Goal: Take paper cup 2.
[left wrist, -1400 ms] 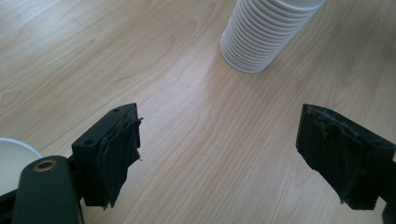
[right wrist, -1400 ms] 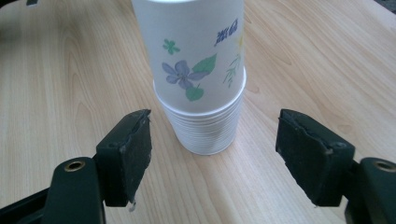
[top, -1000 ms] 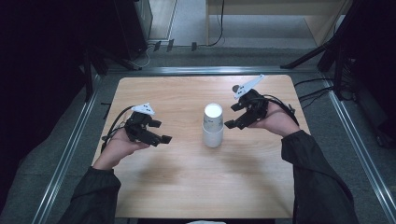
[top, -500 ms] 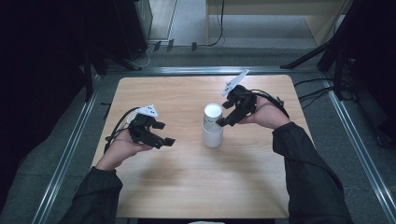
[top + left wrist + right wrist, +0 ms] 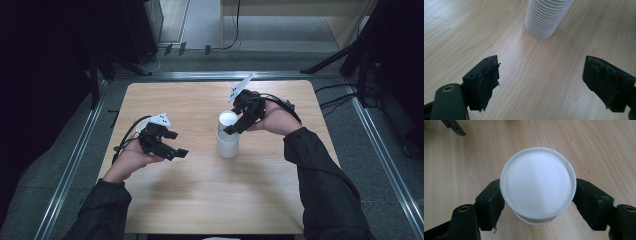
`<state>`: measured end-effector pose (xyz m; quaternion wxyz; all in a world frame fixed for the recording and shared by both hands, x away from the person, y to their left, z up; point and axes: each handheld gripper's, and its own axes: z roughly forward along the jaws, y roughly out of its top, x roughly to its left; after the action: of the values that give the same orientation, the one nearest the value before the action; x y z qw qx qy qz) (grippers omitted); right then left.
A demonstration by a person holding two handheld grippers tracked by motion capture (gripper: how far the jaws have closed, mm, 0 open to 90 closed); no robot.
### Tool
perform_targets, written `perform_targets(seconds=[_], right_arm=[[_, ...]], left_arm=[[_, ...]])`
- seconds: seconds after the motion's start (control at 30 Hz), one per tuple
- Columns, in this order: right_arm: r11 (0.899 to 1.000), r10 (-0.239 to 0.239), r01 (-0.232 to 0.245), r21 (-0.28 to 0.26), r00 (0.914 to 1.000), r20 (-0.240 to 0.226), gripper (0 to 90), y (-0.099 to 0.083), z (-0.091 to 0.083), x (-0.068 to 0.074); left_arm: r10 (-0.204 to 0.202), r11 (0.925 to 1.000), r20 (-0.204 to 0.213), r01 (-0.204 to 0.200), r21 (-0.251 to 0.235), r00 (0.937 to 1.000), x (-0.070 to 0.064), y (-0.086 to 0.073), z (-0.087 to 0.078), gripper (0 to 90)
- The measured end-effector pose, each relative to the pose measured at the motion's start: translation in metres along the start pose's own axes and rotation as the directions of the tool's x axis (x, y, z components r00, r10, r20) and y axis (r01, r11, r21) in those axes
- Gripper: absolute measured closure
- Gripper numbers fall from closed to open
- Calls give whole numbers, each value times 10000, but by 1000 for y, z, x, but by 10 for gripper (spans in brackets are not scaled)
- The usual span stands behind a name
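Stack of white cups (image 5: 228, 135) stands upside down mid-table (image 5: 200, 210), well clear of every edge. We see the right gripper (image 5: 234, 127) clamped on the top cup (image 5: 537, 186). Left gripper (image 5: 177, 151) gapes wide, empty, near the stack.

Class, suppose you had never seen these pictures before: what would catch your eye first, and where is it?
First, the white stack of paper cups, standing upside down near the middle of the wooden table. Next, the right gripper, its jaws set on either side of the top cup at the stack's upper end. Then the left gripper, held wide open above bare wood to the stack's left.
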<state>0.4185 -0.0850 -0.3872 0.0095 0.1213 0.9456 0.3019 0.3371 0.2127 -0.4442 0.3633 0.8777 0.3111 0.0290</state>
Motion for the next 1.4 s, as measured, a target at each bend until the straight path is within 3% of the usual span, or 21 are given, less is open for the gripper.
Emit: perform_targets(seconds=[0.43,1.4], right_arm=[[9992,-292,286,294,9993,216,334,5,-2,4],[9986,-215,197,484,9991,377,337,20,-26,7]], left_arm=[[-6,10000,-27,6,20,10000,1,-1,0,139],[-119,9999,52,120,-60,9999,3,-3,-3,139]])
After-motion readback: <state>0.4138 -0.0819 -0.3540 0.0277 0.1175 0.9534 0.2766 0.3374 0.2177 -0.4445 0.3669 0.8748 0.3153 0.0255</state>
